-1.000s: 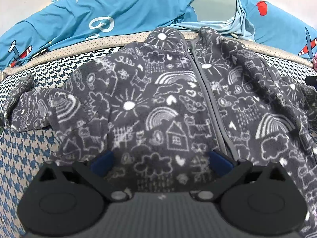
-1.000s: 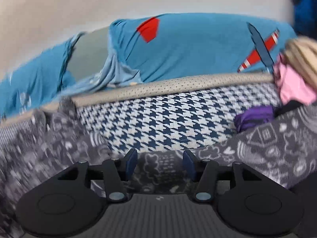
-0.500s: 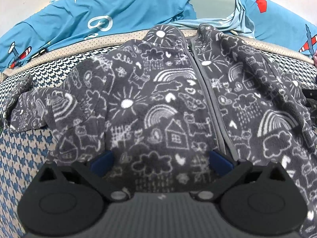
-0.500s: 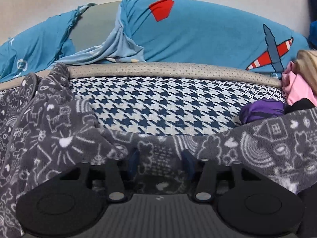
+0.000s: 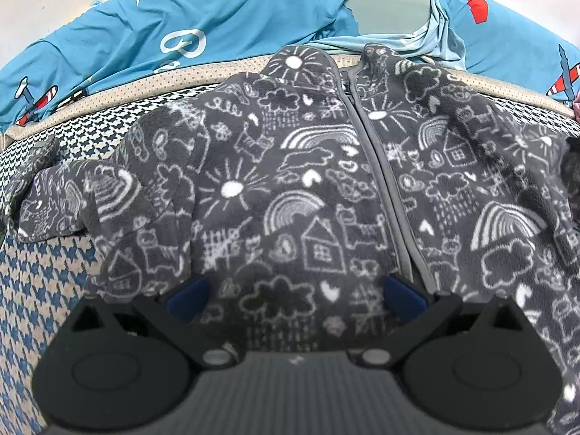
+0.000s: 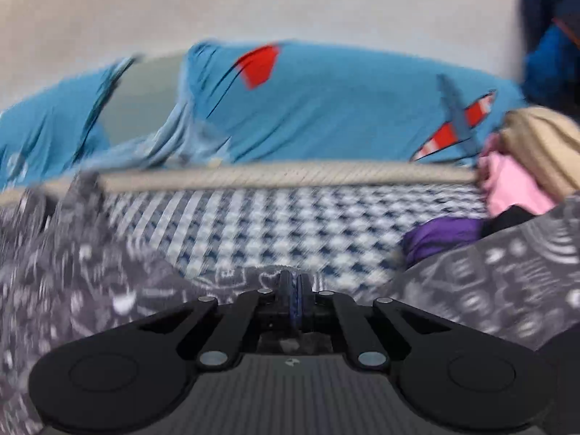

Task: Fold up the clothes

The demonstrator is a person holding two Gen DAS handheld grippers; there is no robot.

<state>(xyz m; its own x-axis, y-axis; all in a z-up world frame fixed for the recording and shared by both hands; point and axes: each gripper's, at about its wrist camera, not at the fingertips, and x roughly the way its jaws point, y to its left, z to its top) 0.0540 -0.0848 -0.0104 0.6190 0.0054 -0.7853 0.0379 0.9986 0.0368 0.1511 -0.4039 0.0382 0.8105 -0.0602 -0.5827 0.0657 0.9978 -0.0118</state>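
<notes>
Fleece jacket (image 5: 290, 181) lies spread, zip up, on houndstooth cover (image 5: 32, 290). Left gripper (image 5: 295, 295) jaws wide apart over its hem. Right gripper (image 6: 294, 290) pinched closed on jacket's edge.

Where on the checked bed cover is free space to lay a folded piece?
The widest bare patch of checked cover lies between the grey fleece jacket and the purple garment, below the beige edge band. A narrower strip lies left of the jacket. The far right is crowded by the pink garment.
</notes>
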